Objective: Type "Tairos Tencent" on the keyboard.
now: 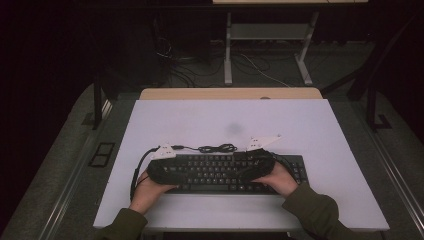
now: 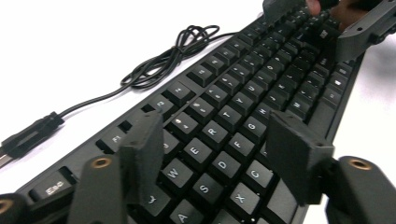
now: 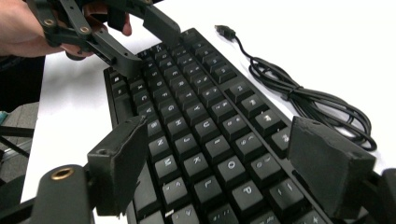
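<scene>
One black keyboard (image 1: pixel 225 172) lies flat near the front edge of the white table (image 1: pixel 310 125), about midway between its left and right edges, long side parallel to that edge. One black cable (image 1: pixel 216 148), partly coiled, lies on the table just behind the keyboard; its plug (image 3: pixel 226 31) rests loose on the white surface.

Two grippers are over the keyboard, one in each hand. The left gripper (image 2: pixel 215 154) hovers over the keyboard's left end; its two jaws stand apart above the letter keys, with nothing clamped between them. The right gripper (image 3: pixel 224 163) is over the right part of the keys; its two jaws stand wide, also holding nothing. Whether any jaw tip touches a keycap cannot be told.

Two hands show in the high view, left hand (image 1: pixel 148 189) and right hand (image 1: pixel 282 180), both at the keyboard's front edge.
</scene>
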The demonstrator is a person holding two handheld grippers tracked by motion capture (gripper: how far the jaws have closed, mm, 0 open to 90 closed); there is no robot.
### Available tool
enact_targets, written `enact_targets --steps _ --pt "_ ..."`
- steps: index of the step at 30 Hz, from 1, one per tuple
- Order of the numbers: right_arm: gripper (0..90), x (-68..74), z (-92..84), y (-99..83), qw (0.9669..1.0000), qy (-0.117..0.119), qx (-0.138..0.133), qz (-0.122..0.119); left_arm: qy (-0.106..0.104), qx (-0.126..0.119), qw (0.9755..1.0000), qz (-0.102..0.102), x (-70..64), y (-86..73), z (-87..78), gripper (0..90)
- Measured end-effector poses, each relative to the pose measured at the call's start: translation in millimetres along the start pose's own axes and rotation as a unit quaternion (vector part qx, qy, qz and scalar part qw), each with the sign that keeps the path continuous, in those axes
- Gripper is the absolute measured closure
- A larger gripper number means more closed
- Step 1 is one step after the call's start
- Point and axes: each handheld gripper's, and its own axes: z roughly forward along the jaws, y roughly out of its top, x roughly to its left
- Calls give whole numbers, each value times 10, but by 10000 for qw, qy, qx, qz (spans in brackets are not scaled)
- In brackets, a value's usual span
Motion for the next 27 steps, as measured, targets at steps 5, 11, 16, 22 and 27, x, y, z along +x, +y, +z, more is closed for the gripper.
enact_targets --steps 5,11,16,22,27 --pt "201 -7 33 38 10000 -11 -72 -2 68 -18 10000 -23 37 -1 2 467" --pt "199 1 58 33 10000 20 -71 5 147 39 9999 -59 73 -8 10 647" --pt "198 10 88 17 10000 24 -26 -5 109 97 9999 -56 84 5 45 809" --pt "197 16 94 18 10000 28 -25 -3 29 169 9999 -13 72 27 91 892" --pt "197 19 92 19 10000 17 -36 7 29 218 9998 -7 71 25 128 892"
